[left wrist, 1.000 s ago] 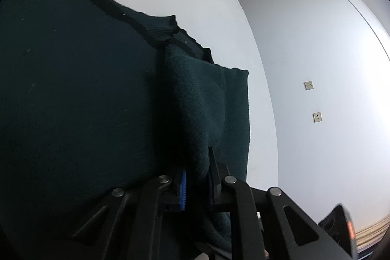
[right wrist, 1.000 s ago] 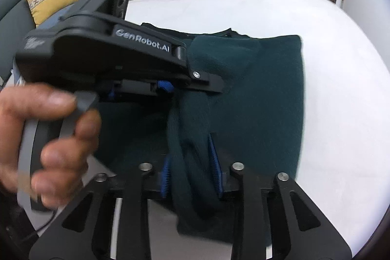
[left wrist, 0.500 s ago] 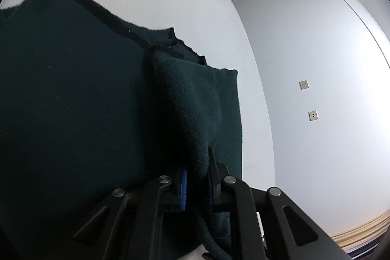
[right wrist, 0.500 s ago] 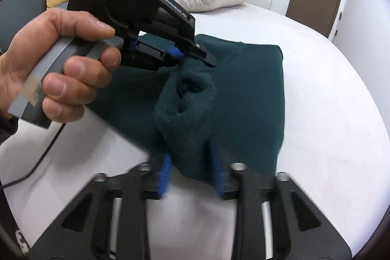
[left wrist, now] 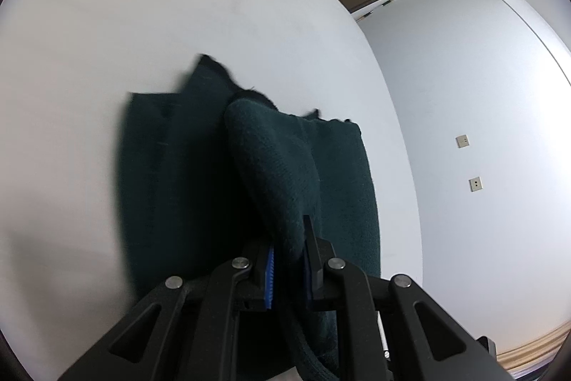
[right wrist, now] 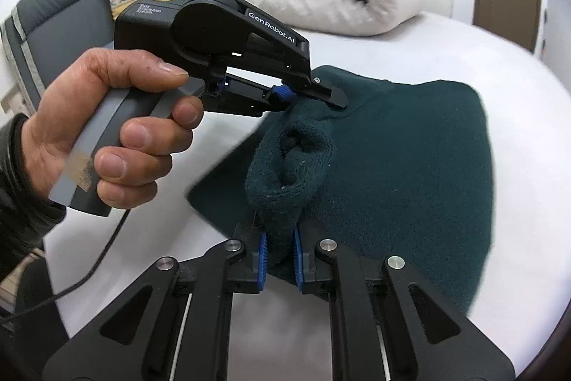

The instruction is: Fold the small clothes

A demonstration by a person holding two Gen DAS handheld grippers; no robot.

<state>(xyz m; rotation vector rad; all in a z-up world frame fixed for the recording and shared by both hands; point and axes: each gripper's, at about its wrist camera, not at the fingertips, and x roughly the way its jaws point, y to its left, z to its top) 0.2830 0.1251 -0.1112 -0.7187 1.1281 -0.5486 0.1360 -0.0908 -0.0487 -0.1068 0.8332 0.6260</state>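
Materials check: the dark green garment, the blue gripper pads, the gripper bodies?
Dark green garment: looks like a soft, matte knit, wool or acrylic; stitch texture and fuzzy surface show. Blue pads: probably rubber or soft plastic, ribbed faces. Right gripper and left gripper bodies: rigid matte black plastic by the look, with shiny metal pivot pins.

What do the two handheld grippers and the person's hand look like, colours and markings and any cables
Both grippers are matte black with silver pivot bolts and blue ribbed pads. The left gripper has white GenRobot.AI lettering, a small white label, a grey pistol handle with tan tape and a black cable. The bare hand emerges from a dark sleeve. The right gripper shows slotted black linkage arms.
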